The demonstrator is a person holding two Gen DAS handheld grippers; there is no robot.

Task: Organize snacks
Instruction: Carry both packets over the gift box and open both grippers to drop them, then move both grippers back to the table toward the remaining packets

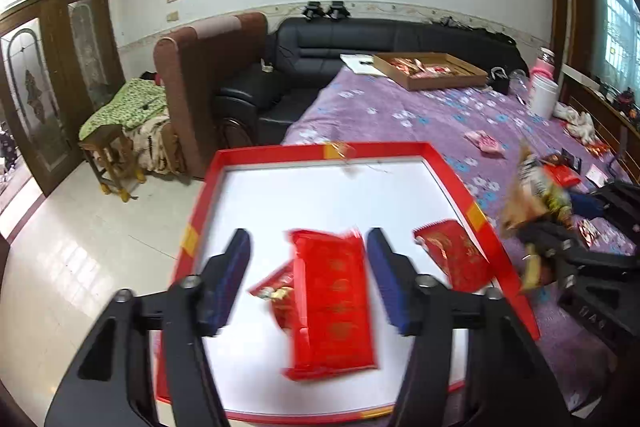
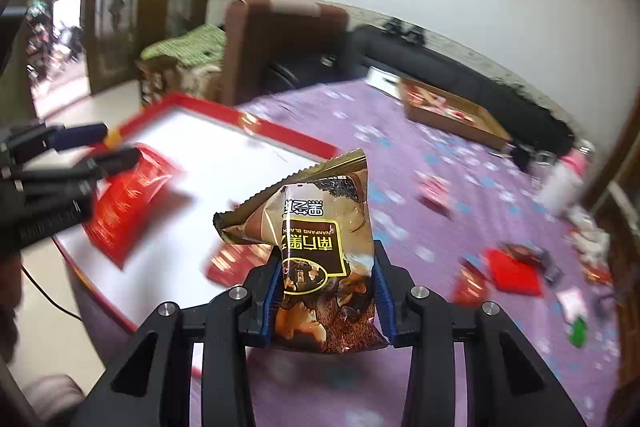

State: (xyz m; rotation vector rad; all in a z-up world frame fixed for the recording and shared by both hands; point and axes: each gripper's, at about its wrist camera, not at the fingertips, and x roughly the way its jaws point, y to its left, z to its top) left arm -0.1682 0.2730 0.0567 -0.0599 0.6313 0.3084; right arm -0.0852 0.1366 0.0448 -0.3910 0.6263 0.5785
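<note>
My right hand-held gripper (image 2: 325,291) grasps one brown snack bag (image 2: 320,247) above the purple-covered bed (image 1: 400,115), just right of the red tray's (image 1: 476,211) right rim. My left hand-held gripper (image 1: 308,259) hangs released over the tray's near half. Three red packets (image 1: 332,303) lie inside; its far half is bare white.

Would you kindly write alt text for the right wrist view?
The right gripper clamps a brown-and-gold snack packet above a purple floral cloth. To the left lies a red-rimmed tray holding red packets, with the left gripper over it.
</note>
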